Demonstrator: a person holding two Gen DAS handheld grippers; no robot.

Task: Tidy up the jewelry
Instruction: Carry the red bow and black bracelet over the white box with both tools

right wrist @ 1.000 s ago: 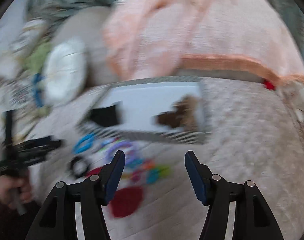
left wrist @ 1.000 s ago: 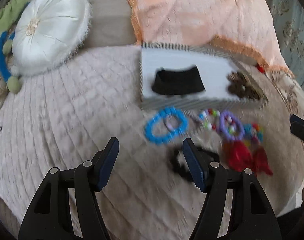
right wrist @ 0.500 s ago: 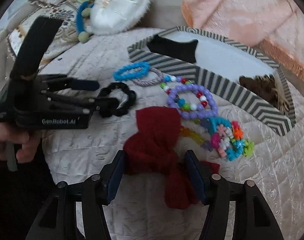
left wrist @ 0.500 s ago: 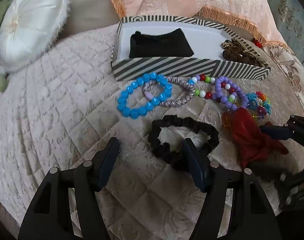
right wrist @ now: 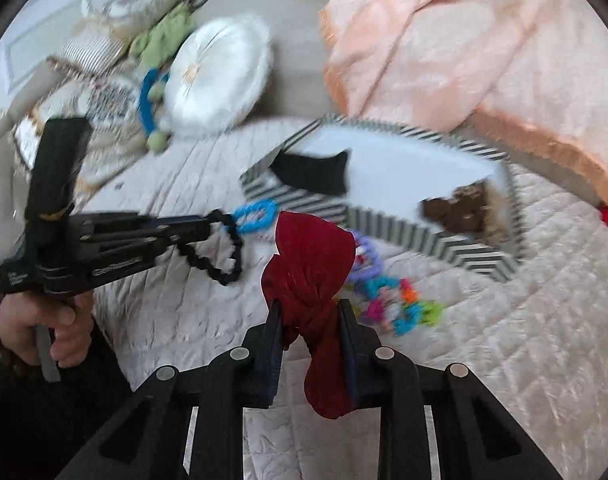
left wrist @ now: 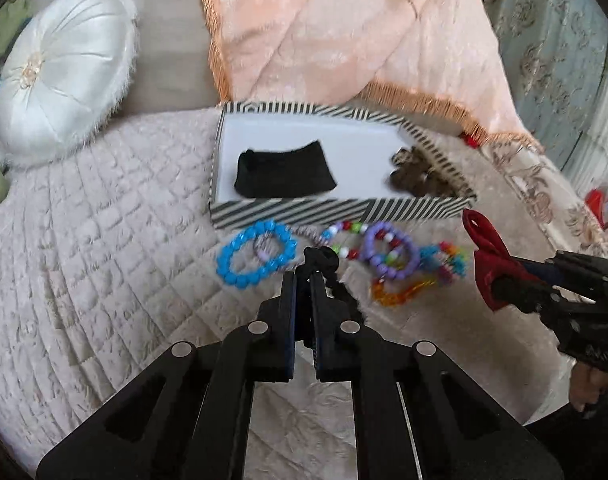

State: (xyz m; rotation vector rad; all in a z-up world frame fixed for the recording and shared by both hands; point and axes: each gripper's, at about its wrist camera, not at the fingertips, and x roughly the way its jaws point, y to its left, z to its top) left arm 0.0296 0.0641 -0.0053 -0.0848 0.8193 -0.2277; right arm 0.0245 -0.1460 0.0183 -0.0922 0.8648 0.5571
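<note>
Two soft items are up at once: left gripper (left wrist: 302,276) is pinched nearly closed on the black ruffled fabric scrunchie (right wrist: 220,256), which hangs as a limp loop off the quilt; right gripper (right wrist: 309,312) is clamped on the dark red velvet bow (right wrist: 307,256), gripped at its bunched middle, loops flopping above and below the jaws

Handling guess: both weigh next to nothing, fully compliant, no breakage risk. The scrunchie will swing and snag; the velvet may creep out of a loose pinch, so keep hold at the knot, not a loop

Striped black-and-white cardboard box (left wrist: 343,210) sits just beyond the pile, with a black folded cloth (left wrist: 284,172) at its left and a brown leopard-print bow (left wrist: 417,176) at its right; white floor between them looks free for both

On the quilt near the box front: blue chunky bead bracelet (left wrist: 256,254), purple bead bracelet (left wrist: 389,250), multicolour bead bracelet (right wrist: 399,304). Those are hard, smooth and rolly, so grip across the bead band, not one bead
</note>
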